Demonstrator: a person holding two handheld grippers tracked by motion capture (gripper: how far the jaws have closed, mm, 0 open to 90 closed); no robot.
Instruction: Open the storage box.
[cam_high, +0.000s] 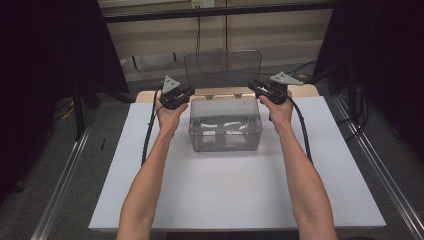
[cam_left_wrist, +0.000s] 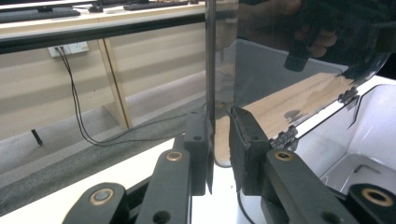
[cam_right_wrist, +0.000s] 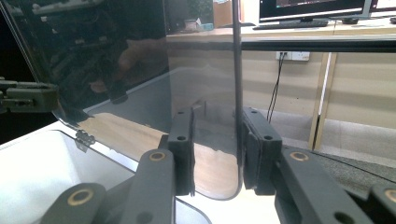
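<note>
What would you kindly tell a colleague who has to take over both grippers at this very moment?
Left gripper: jaws straddle the left edge of the lid, a small gap showing on one side; not clamped tight as far as I can tell.
Right gripper: jaws straddle the lid's right edge, also with a gap.
The clear box stands at the back middle of the white table. Its hinged lid stands upright, open. A hex key lies inside.
Done: lid is raised.
Left: probably swinging the lid on its hinges; which way it goes cannot be told. Keep both sides level.
</note>
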